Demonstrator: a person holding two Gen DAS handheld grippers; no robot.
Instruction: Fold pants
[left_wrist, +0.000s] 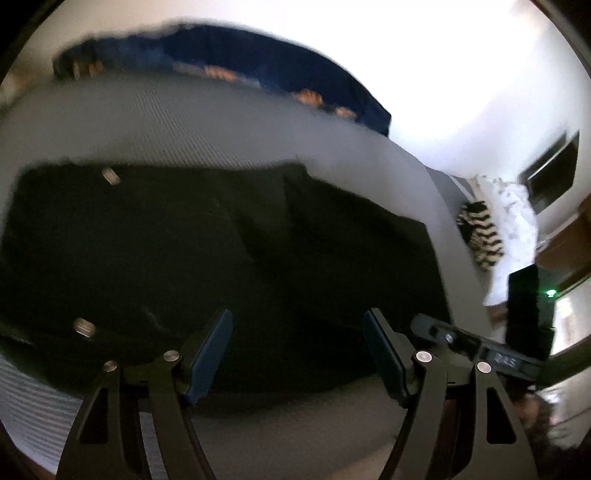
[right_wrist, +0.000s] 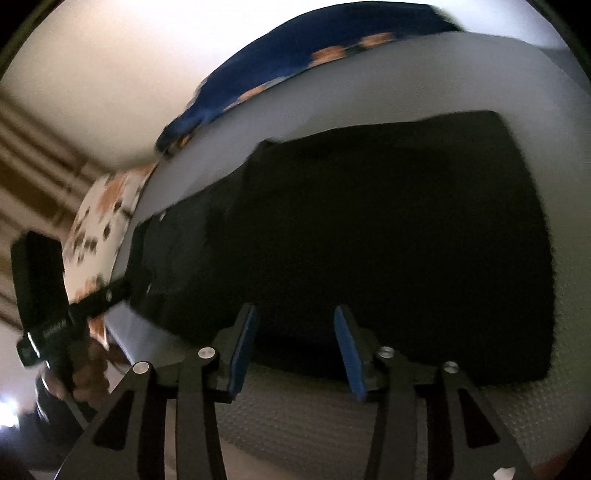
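Observation:
Black pants (left_wrist: 192, 251) lie flat on a grey bed (left_wrist: 177, 122), with two metal buttons showing at the left in the left wrist view. They fill the middle of the right wrist view (right_wrist: 388, 229) as a folded dark block. My left gripper (left_wrist: 297, 325) is open and empty, its fingertips over the pants' near edge. My right gripper (right_wrist: 293, 321) is open and empty, hovering at the pants' near edge. The right gripper also shows at the right of the left wrist view (left_wrist: 469, 343). The left gripper shows at the left of the right wrist view (right_wrist: 66, 314).
A dark blue blanket with orange patches (left_wrist: 258, 62) lies along the far side of the bed. A patterned pillow (right_wrist: 99, 225) sits at the bed's left end. A striped cloth (left_wrist: 480, 232) and white fabric (left_wrist: 513, 229) lie past the bed's right edge.

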